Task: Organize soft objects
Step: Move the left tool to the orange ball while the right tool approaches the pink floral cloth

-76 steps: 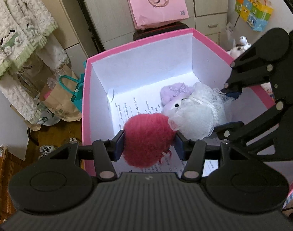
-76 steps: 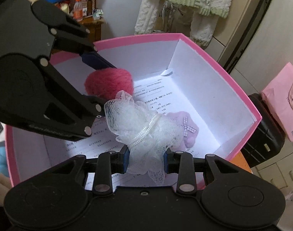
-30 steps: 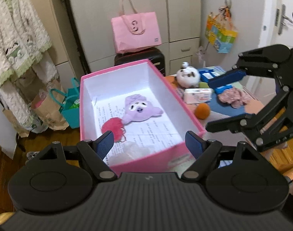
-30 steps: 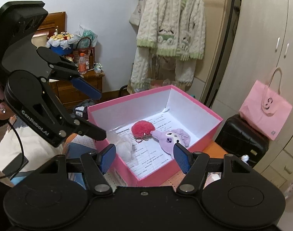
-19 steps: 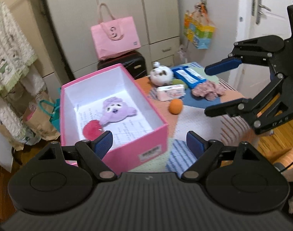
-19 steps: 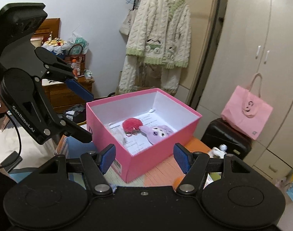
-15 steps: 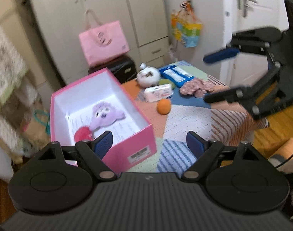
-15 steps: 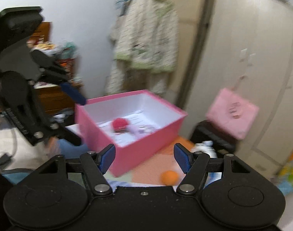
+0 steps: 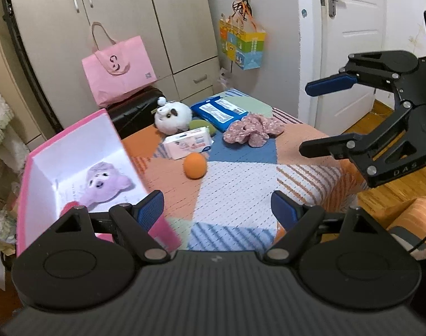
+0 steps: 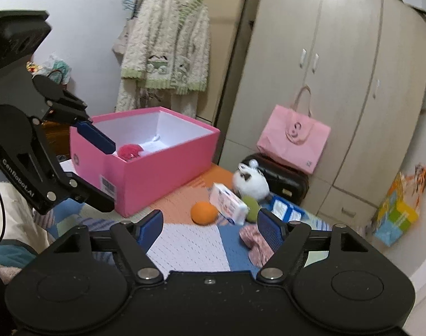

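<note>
Patchwork surface [image 9: 241, 196] spreads below both wide, empty tongs, left [image 9: 217, 210] and right [image 10: 210, 228], while the orange ball [image 9: 195, 165] near the pink box [image 10: 162, 173] looks light and squashy, best pinched across its middle.

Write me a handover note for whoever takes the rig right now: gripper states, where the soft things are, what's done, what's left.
Left hand-held gripper: open, holding nothing, raised over the patchwork table.
Right hand-held gripper: open, holding nothing, also above the table.
Done: the purple plush and red pom-pom lie in the pink box.
Left on the table: orange ball, white plush, green item beside it, pink floral fabric. A tissue pack and a blue packet lie there too.
Suggested next: the orange ball, probably the nearest.
</note>
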A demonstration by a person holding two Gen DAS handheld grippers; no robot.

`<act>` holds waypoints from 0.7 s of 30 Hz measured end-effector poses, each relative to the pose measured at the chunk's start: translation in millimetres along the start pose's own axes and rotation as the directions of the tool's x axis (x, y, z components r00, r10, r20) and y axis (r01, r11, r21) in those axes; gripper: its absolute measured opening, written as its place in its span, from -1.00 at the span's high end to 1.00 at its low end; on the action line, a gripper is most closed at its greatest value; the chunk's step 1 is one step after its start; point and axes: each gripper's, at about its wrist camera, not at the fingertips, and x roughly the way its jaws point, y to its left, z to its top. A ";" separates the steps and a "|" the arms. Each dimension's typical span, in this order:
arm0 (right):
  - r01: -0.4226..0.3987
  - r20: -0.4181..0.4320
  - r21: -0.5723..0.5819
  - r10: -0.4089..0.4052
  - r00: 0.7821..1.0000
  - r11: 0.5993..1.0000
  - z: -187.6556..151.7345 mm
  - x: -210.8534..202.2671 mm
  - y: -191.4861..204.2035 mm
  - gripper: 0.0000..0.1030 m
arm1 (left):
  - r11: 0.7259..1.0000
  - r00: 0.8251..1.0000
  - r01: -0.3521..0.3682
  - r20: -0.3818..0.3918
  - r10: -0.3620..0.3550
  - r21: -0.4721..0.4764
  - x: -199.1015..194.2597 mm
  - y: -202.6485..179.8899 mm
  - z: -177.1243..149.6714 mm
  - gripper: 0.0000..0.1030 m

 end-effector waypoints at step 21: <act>0.056 0.059 0.324 -0.080 0.995 0.944 -57.4 81.6 -85.6 -0.53 | 0.977 0.967 -0.187 0.157 0.201 -0.102 82.6 -21.7 20.4 -0.56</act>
